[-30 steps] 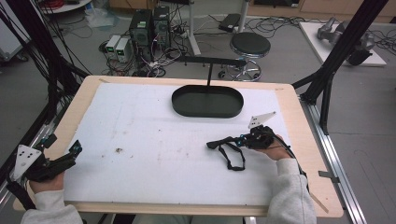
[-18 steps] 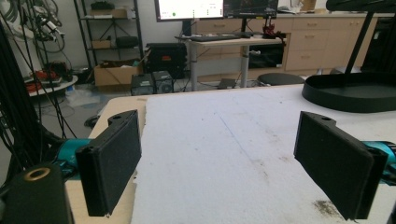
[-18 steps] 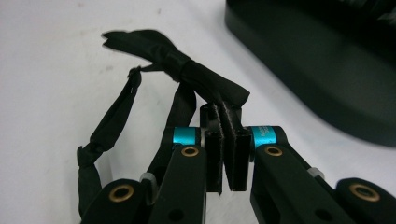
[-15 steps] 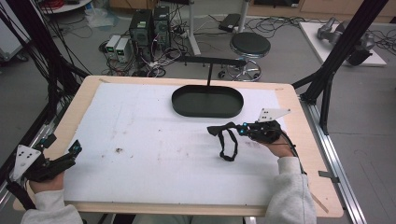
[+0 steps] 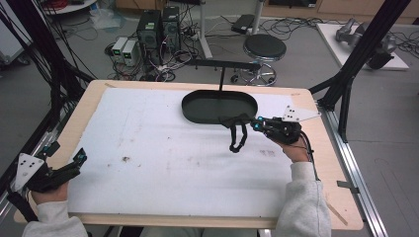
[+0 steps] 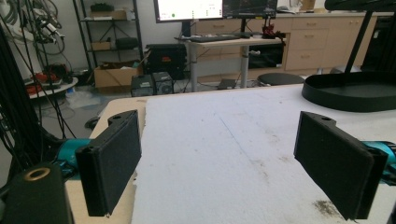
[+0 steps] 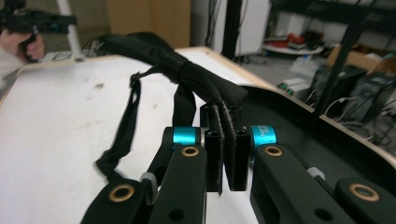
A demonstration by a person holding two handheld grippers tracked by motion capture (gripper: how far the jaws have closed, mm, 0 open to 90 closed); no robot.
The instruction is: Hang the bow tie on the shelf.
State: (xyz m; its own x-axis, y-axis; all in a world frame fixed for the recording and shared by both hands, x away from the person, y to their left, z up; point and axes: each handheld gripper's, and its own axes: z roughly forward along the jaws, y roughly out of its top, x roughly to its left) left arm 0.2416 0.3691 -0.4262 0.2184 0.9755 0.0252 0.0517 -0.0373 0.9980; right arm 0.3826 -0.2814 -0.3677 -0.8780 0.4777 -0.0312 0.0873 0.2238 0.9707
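Note:
A black fabric strap (image 5: 238, 132) with a knotted, bow-like top hangs in the air by the near right rim of the black oval tray (image 5: 197, 98). My right gripper (image 5: 254, 124) is shut on the strap's top end. In the right gripper view the strap (image 7: 177, 70) is pinched between the two pads of the right gripper (image 7: 223, 154), its loop dangles to the left, and the tray (image 7: 299, 121) lies just beyond. My left gripper (image 5: 66, 153) rests open at the table's near left corner. Its pads (image 6: 112, 163) stand wide apart with nothing between them.
A white foam sheet (image 5: 148, 148) covers most of the wooden table. A thin black post with a crossbar (image 5: 221, 79) rises from the tray. Beyond the far edge stand a round stool (image 5: 264, 47) and computer boxes (image 5: 158, 29) among cables.
My right gripper has lifted the strap off the sheet and carried it toward the far side, up to the tray's rim. The left gripper has stayed put.

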